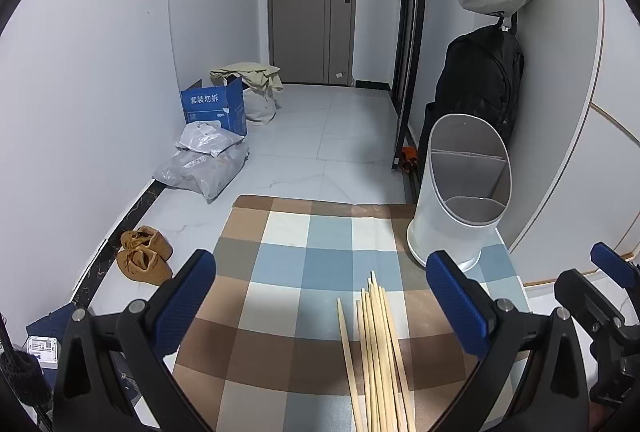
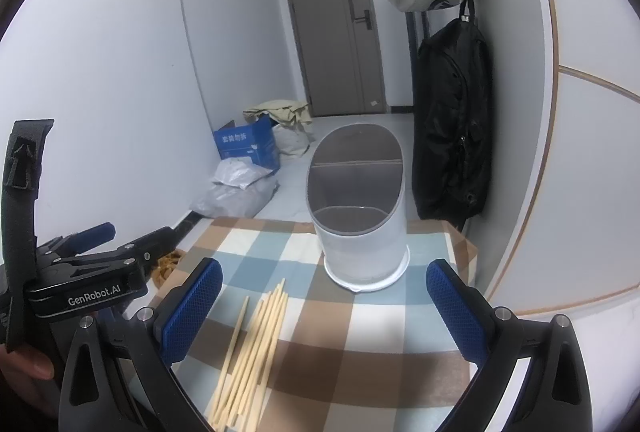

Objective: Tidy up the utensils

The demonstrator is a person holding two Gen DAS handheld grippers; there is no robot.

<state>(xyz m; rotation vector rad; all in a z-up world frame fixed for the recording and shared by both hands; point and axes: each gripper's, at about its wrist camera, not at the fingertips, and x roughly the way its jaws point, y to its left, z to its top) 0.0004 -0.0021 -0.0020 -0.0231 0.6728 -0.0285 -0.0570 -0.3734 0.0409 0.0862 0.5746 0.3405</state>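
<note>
Blue-padded fingers of the left gripper point(image 1: 320, 296) fill the bottom of the left wrist view, spread wide with nothing between them. Between and below them, at the bottom centre of the frame, a loose bundle of pale wooden chopsticks point(image 1: 376, 352) lies flat on a checked cloth point(image 1: 280, 272) of blue, white and brown squares, one stick a little apart on the left of the pile. At centre right stands a white utensil holder point(image 1: 460, 200) with a slanted top and grey dividers inside, upright on the far right corner of the cloth.

From the right wrist view, the right gripper point(image 2: 324, 304) is likewise wide open and holds nothing. The chopsticks point(image 2: 256, 348) lie at lower left of centre, near its left finger, and the holder point(image 2: 360, 224) stands in the middle of the frame beyond them. A black backpack point(image 2: 452, 120) hangs at upper right, and a blue box point(image 2: 248, 144) sits on the floor at centre left.
</note>
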